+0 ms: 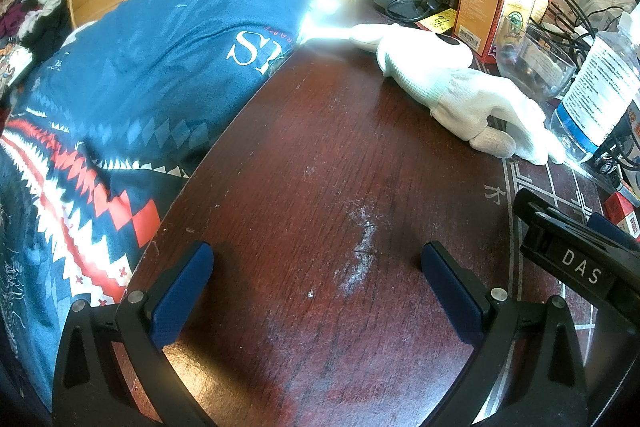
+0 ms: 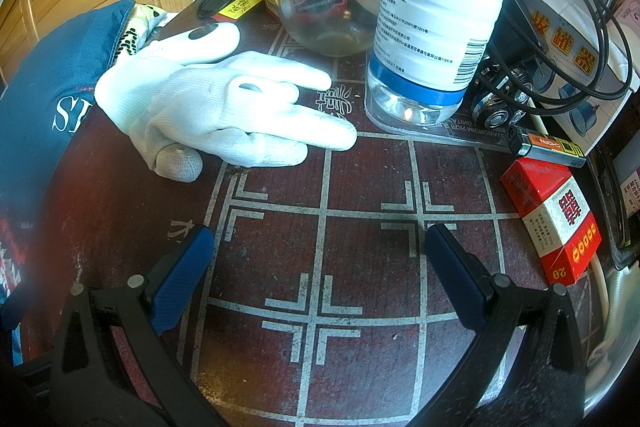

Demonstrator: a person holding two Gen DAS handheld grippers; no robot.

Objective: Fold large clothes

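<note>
From the left wrist camera, the left gripper (image 1: 316,279) hangs spread wide and empty over the dark red wooden table (image 1: 320,187). Left of the table lies the blue patterned cloth with red and white zigzags (image 1: 132,75). A white knitted glove (image 1: 460,91) rests on the table's far side, beside a clear glass bowl (image 1: 536,67).

From the right wrist camera, the right gripper (image 2: 318,259) is likewise spread and empty above the table's white grid lines. The glove (image 2: 224,107) lies ahead, the cloth (image 2: 48,95) at the table's left edge. A large clear plastic bottle with a white label (image 2: 436,11) stands right of the glove, a red cigarette pack (image 2: 556,219) nearer.
</note>
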